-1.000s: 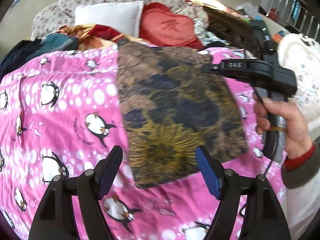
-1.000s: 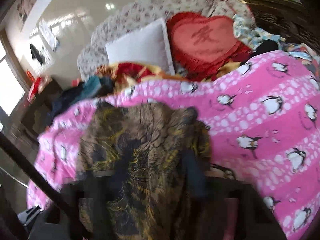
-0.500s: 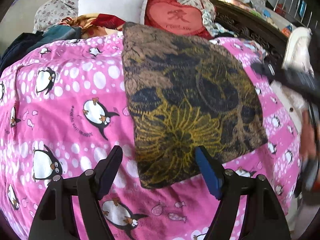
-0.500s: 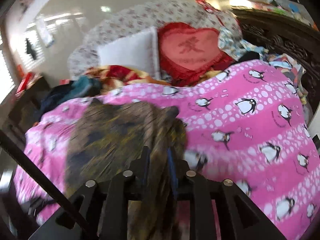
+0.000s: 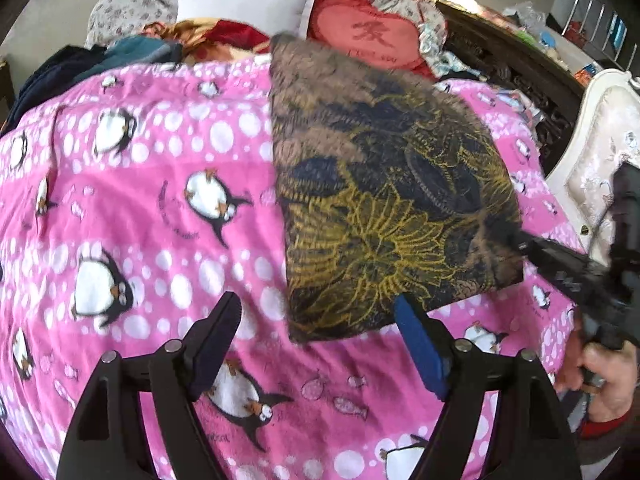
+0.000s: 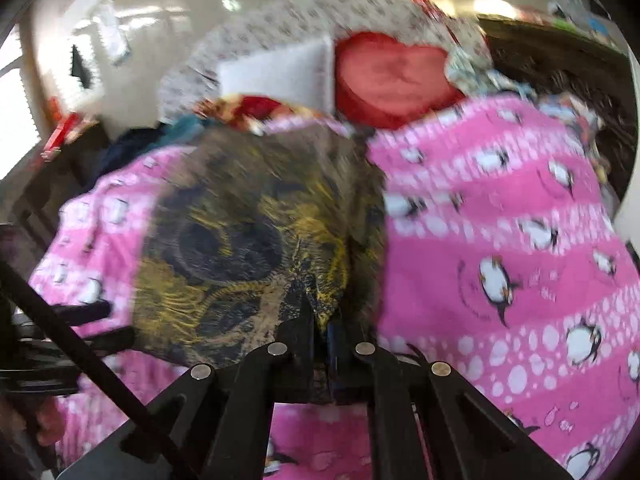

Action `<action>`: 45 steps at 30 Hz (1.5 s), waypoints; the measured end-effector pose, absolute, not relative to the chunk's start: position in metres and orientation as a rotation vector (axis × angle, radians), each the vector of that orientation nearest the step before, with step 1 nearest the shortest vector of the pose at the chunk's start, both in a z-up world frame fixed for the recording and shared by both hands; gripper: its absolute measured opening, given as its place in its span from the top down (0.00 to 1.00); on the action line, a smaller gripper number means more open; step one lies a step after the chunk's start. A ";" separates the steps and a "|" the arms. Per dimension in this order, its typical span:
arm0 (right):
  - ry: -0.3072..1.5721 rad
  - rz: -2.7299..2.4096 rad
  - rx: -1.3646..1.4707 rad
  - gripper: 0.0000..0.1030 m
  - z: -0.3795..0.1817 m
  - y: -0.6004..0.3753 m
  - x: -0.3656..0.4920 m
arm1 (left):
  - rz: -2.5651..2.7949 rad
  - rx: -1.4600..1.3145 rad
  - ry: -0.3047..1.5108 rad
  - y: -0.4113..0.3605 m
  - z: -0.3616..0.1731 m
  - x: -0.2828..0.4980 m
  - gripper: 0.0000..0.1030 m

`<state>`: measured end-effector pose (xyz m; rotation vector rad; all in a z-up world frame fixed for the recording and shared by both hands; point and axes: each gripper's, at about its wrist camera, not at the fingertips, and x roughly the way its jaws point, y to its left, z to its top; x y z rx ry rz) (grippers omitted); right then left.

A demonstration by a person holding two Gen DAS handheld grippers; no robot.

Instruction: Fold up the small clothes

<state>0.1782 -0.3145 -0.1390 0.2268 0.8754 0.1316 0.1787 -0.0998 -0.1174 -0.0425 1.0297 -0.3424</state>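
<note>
- The right claw is seen clamped on the near right corner of the brown-and-gold patterned garment, a thin fold of cloth being pinched between the closed pads.
- The left claw is held wide open with nothing between its pads, poised just above the garment's near edge, close to the near left corner.
- The garment is laid flat as a folded rectangle on the pink penguin blanket of the bed, its far end reaching toward the white pillow and the red heart cushion.
- The step in hand is judged to be a two-corner pickup for the next fold; it would be done well if the left claw were lowered onto the near left corner and all layers were caught at once, so that both corners could be carried over evenly and the edges matched.
- The left claw is pointed steeply down at the bed.
- The right tool is gripped by a hand with a red cuff at the right edge of the left view, angled down toward the cloth.
</note>
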 end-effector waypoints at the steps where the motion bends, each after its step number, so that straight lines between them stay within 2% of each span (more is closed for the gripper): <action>1: 0.891 0.131 0.240 0.95 -0.146 -0.313 0.179 | -0.340 -0.046 1.039 -0.098 -0.119 0.178 0.24; 6: 0.853 0.080 0.246 0.88 -0.122 -0.318 0.162 | -0.291 -0.055 1.008 -0.086 -0.116 0.177 0.24; 12: 0.769 0.072 0.222 0.88 -0.097 -0.310 0.158 | -0.238 -0.033 0.993 -0.087 -0.114 0.178 0.23; 17: 0.768 0.126 0.265 0.88 -0.110 -0.307 0.171 | -0.235 -0.033 0.996 -0.090 -0.114 0.184 0.23; 20: 0.855 0.093 0.275 0.87 -0.139 -0.315 0.196 | -0.252 -0.059 0.993 -0.092 -0.113 0.191 0.23; 23: 0.851 0.124 0.305 0.87 -0.141 -0.322 0.197 | -0.317 -0.130 0.993 -0.089 -0.110 0.204 0.21; 24: 0.838 0.131 0.303 0.81 -0.137 -0.323 0.194 | -0.330 -0.158 0.987 -0.087 -0.109 0.210 0.19; 26: 0.789 0.147 0.332 0.52 -0.129 -0.330 0.185 | -0.338 -0.209 0.975 -0.081 -0.110 0.222 0.13; 27: 0.769 0.124 0.344 0.23 -0.127 -0.334 0.182 | -0.341 -0.226 0.976 -0.079 -0.111 0.228 0.13; 28: 0.744 0.103 0.354 0.14 -0.125 -0.337 0.180 | -0.352 -0.243 0.983 -0.079 -0.113 0.234 0.13; 31: 0.699 0.091 0.351 0.14 -0.123 -0.347 0.181 | -0.394 -0.311 1.014 -0.077 -0.125 0.249 0.13; 36: 0.735 0.126 0.374 0.14 -0.138 -0.350 0.203 | -0.460 -0.354 1.070 -0.092 -0.147 0.264 0.12; 38: 0.763 0.173 0.437 0.24 -0.148 -0.352 0.211 | -0.453 -0.329 1.053 -0.097 -0.147 0.264 0.12; 39: 0.785 0.203 0.457 0.47 -0.154 -0.351 0.215 | -0.451 -0.312 1.050 -0.100 -0.146 0.264 0.12; 40: 0.799 0.233 0.467 0.65 -0.157 -0.347 0.217 | -0.449 -0.290 1.050 -0.103 -0.145 0.263 0.16; 41: 0.790 0.217 0.445 0.66 -0.156 -0.343 0.215 | -0.456 -0.275 1.044 -0.105 -0.143 0.262 0.42; 42: 0.779 0.204 0.396 0.72 -0.150 -0.335 0.213 | -0.489 -0.261 1.046 -0.109 -0.139 0.260 0.55; 44: 0.759 0.205 0.351 0.76 -0.137 -0.326 0.206 | -0.475 -0.220 1.028 -0.112 -0.126 0.252 0.71; 45: 0.742 0.219 0.353 0.76 -0.127 -0.323 0.202 | -0.482 -0.212 1.014 -0.112 -0.119 0.248 0.75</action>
